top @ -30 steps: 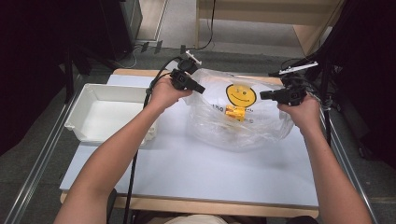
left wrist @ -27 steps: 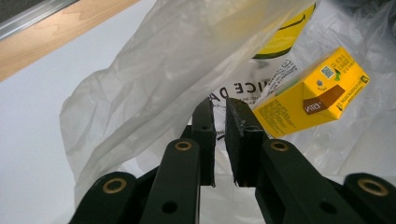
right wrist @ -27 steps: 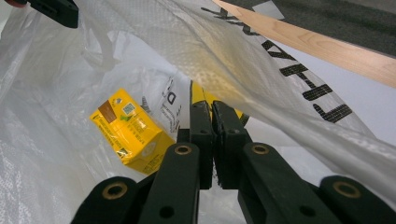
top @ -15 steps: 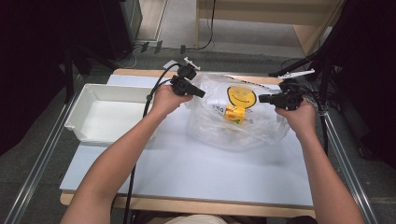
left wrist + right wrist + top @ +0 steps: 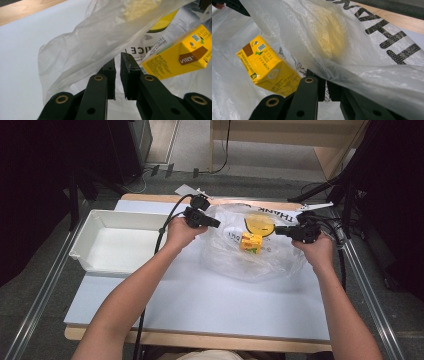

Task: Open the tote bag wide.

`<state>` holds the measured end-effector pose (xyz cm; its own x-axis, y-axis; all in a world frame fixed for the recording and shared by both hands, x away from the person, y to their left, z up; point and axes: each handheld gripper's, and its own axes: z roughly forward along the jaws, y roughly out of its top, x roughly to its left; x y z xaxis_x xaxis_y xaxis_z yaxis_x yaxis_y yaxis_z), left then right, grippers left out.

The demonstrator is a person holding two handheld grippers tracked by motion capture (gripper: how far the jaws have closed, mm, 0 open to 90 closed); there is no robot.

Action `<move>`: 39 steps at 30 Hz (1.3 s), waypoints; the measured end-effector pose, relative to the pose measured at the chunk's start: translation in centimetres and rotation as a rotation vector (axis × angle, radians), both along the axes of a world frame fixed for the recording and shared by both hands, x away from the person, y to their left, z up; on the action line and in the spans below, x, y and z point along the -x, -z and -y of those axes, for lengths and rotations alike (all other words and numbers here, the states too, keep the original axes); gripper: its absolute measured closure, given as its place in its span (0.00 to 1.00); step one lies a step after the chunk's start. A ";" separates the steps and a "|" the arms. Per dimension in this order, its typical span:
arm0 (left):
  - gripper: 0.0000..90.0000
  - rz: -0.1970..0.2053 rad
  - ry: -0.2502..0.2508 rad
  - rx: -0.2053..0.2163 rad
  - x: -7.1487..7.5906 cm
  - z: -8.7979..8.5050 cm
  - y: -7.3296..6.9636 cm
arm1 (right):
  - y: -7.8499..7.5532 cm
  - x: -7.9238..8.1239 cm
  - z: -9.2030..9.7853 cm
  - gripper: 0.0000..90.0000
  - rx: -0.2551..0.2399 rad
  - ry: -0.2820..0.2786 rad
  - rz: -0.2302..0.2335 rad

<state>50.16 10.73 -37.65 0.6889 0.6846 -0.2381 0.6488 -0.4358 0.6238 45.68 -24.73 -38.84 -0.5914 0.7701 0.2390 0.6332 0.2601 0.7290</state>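
Plastic bag (image 5: 250, 255): clear, crinkled, printed with black letters and a yellow smiley; it lies on the far half of the white table top (image 5: 200, 305), between the two hands, its mouth held spread.
Carton (image 5: 251, 242): yellow drink box inside the bag, lying tilted, near the bag's middle; in the left gripper view (image 5: 180, 60) it sits just right of the jaws, seen through the film.
Left gripper (image 5: 212, 222): at the bag's left edge, jaws clenched on a fold of the bag's film, a thin slit between the pads in its own view (image 5: 118, 72).
Right gripper (image 5: 281, 232): at the bag's right edge, jaws pressed together on the bag's rim; in its own view (image 5: 324, 86) the film drapes over the tips, so the pinch itself is probably there but partly hidden.
Tray (image 5: 90, 240): white, rectangular, on the table's left side, just left of the left hand, apart from the bag.
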 end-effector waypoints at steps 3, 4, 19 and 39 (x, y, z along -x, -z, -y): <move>0.92 0.017 -0.035 0.003 0.2 0.0 0.6 | 0.4 0.0 -0.1 0.97 0.001 0.009 0.001; 0.93 0.021 -0.043 0.007 0.2 0.0 0.7 | 0.5 0.0 -0.1 0.97 0.001 0.012 0.002; 0.91 0.013 -0.133 0.002 0.6 0.1 4.1 | 2.8 -0.2 -0.3 0.97 -0.014 0.046 -0.038; 0.89 0.032 -0.206 -0.074 0.4 -1.0 7.7 | 6.7 -0.4 0.8 0.99 0.028 0.107 -0.085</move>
<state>49.73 11.75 -45.36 0.5389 0.8267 -0.1618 0.7092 -0.3417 0.6167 46.06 -25.55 -45.58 -0.4840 0.8348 0.2622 0.7175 0.2070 0.6651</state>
